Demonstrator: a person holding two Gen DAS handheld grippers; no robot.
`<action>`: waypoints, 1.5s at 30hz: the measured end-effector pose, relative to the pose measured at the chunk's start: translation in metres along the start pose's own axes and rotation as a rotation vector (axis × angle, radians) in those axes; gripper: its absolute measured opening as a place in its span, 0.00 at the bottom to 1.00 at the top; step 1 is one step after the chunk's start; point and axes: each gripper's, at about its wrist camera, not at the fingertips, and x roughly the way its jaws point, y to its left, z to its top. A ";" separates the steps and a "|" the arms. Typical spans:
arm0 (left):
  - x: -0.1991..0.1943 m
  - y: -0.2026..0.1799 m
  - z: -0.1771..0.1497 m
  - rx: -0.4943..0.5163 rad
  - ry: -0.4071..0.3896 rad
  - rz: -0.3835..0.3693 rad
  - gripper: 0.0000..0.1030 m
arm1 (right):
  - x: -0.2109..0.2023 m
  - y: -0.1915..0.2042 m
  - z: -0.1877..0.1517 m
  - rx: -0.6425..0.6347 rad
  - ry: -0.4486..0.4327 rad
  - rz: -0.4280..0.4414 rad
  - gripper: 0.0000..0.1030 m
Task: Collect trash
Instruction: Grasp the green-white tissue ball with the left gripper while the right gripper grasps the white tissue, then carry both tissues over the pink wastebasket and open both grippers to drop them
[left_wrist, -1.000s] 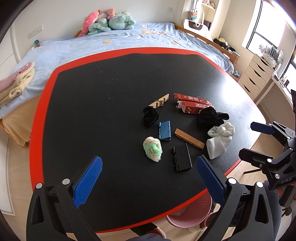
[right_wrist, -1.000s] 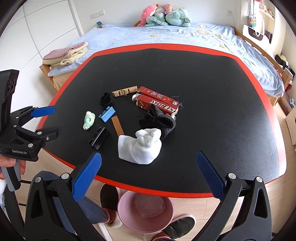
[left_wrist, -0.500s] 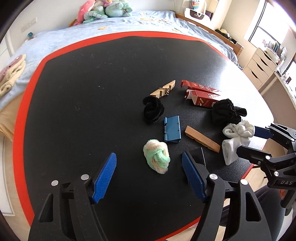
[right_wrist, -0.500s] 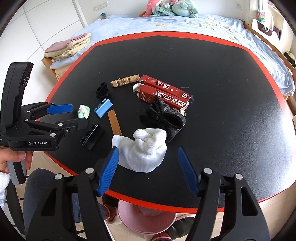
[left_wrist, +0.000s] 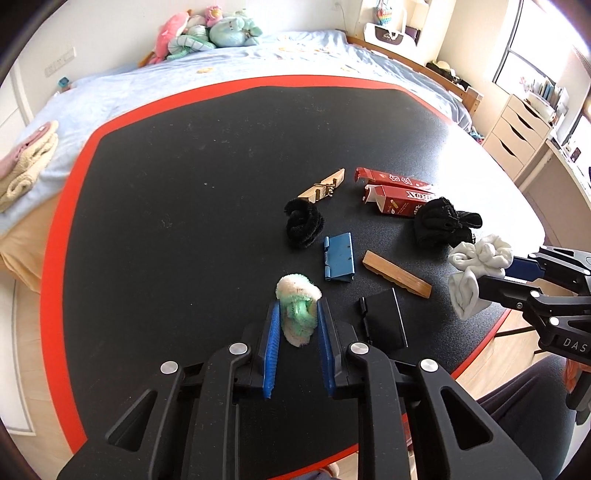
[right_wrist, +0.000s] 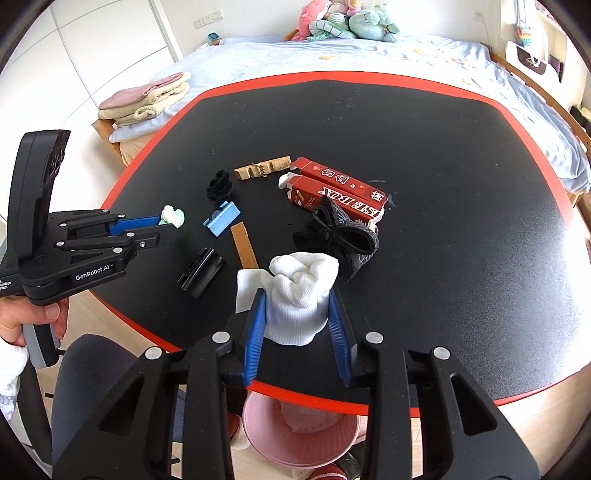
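Left gripper (left_wrist: 295, 325) jaws clamped on fluffy green-and-cream sock ball (left_wrist: 297, 310), lower centre; right gripper (right_wrist: 297, 314) jaws clamped on white knotted sock (right_wrist: 301, 291), black red-edged surface (left_wrist: 184, 184).

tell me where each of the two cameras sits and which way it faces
Left wrist: on the left gripper, facing across the black red-edged table toward the bed; its blue pads flank the green-and-cream fuzzy ball; the right gripper shows at right.
Right wrist: on the right gripper, same heading; pads flank the white rolled sock; the left gripper and hand show at left.
Shared: red carton, blue hinged clip, wooden strip.
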 end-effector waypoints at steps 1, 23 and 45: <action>-0.005 -0.002 -0.001 0.002 -0.007 -0.002 0.19 | -0.005 0.000 -0.002 0.001 -0.006 0.000 0.32; -0.077 -0.087 -0.064 0.149 -0.040 -0.148 0.19 | -0.089 0.020 -0.091 -0.008 -0.023 -0.044 0.32; -0.061 -0.126 -0.099 0.212 0.048 -0.205 0.68 | -0.087 0.014 -0.130 0.039 0.024 -0.041 0.82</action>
